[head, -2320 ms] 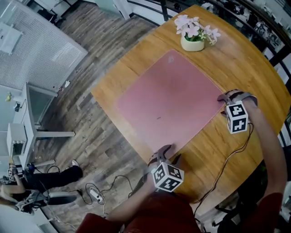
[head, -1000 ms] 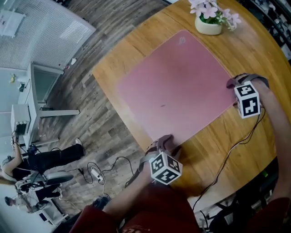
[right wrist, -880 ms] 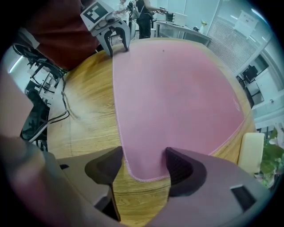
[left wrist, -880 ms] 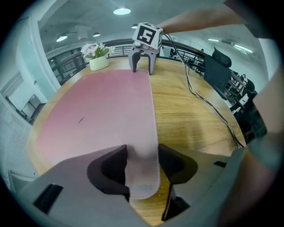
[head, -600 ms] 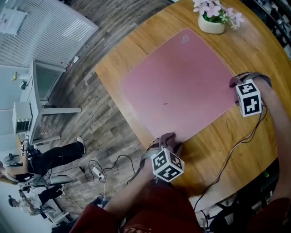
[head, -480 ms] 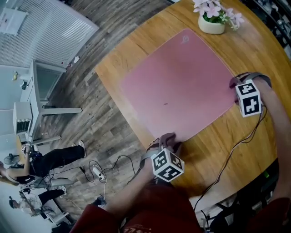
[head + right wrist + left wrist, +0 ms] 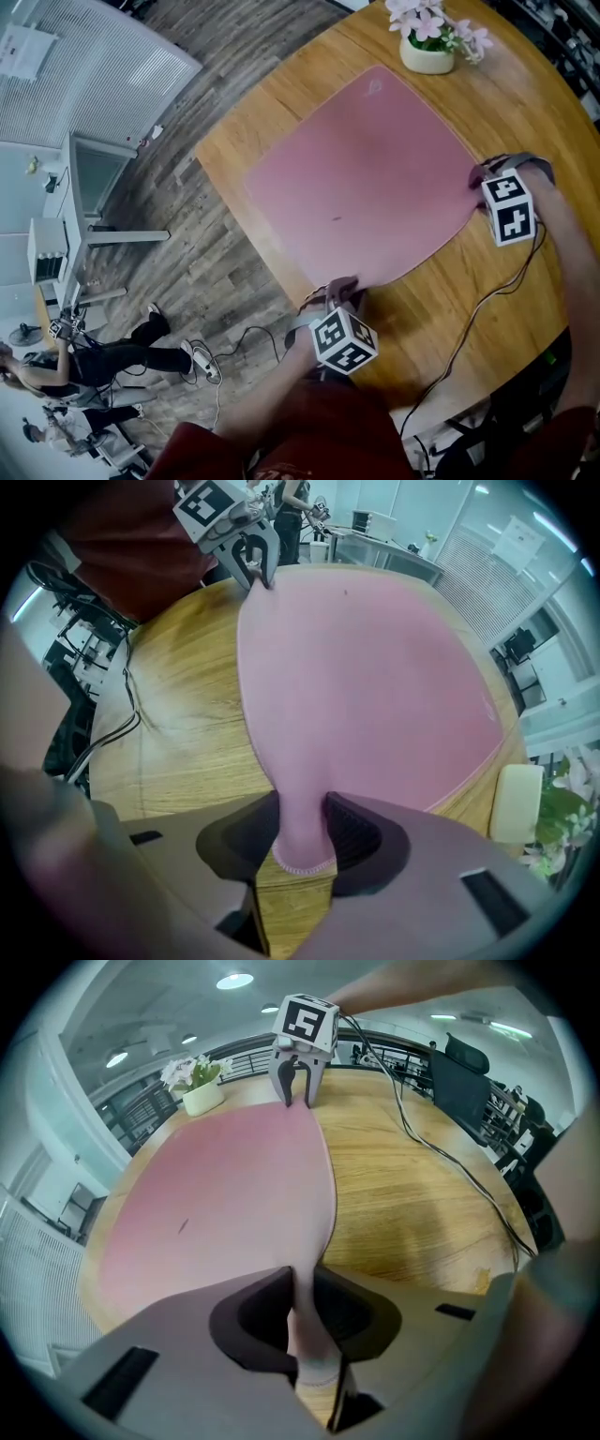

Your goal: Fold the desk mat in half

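A pink desk mat (image 7: 366,178) lies flat on the round wooden table (image 7: 441,300). My left gripper (image 7: 342,291) stands at the mat's near left corner. In the left gripper view its jaws (image 7: 300,1288) have just been closing and now pinch that corner, which stands up between the pads. My right gripper (image 7: 480,176) is at the near right corner. Its jaws (image 7: 302,832) have also just been closing and squeeze that corner of the mat (image 7: 375,649) into a raised fold. Each gripper shows in the other's view: the right gripper (image 7: 298,1091) and the left gripper (image 7: 253,569).
A cream pot of pink flowers (image 7: 427,52) stands just beyond the mat's far corner. A black cable (image 7: 473,319) trails over the table behind the right gripper. The table's left edge drops to a wood floor, where a person (image 7: 94,361) is at the lower left.
Both grippers' jaws have narrowed onto the mat's near corners, which now rise between the pads. Neither hand has shifted along the table.
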A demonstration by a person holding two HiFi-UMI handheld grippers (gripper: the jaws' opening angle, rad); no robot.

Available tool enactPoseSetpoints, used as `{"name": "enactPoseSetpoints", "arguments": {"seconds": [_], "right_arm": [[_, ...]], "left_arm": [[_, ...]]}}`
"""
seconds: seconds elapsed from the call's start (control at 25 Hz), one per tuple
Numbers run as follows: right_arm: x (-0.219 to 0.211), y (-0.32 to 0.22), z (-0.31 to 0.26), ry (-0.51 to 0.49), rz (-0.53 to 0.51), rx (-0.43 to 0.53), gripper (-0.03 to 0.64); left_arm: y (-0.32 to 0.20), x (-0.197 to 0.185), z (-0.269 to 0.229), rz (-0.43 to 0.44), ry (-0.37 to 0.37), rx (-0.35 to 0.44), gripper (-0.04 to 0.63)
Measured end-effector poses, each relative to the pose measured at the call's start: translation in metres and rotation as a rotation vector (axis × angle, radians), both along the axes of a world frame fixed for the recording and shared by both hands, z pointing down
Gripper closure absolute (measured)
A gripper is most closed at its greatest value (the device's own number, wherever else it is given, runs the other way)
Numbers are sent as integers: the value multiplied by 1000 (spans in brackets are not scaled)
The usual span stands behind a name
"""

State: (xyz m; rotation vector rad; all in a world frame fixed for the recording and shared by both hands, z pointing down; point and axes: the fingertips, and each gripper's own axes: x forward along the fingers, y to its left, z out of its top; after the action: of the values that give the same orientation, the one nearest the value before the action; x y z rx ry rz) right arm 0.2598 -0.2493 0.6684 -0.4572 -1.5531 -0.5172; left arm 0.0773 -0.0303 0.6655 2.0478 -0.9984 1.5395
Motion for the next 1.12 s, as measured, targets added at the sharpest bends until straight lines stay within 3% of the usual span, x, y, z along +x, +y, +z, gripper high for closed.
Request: {"name": "enactPoseSetpoints", "arguments": {"seconds": [0.28,0.36,0.84,1.12], "right_arm": [[-3,0,-2,-32,-13,32,491],[-7,-4,-3,-70,3,56,557],[-8,-5,-5,-105,43,118,563],[-9,-6,-3,-76,56,139,563]], "left_arm": [[1,0,-2,-8,7,-6,514],[0,1,-5,-10,9,-6,518],[0,3,-9,2,1,-7,529],[1,1,-6,26,7,-23,528]]}}
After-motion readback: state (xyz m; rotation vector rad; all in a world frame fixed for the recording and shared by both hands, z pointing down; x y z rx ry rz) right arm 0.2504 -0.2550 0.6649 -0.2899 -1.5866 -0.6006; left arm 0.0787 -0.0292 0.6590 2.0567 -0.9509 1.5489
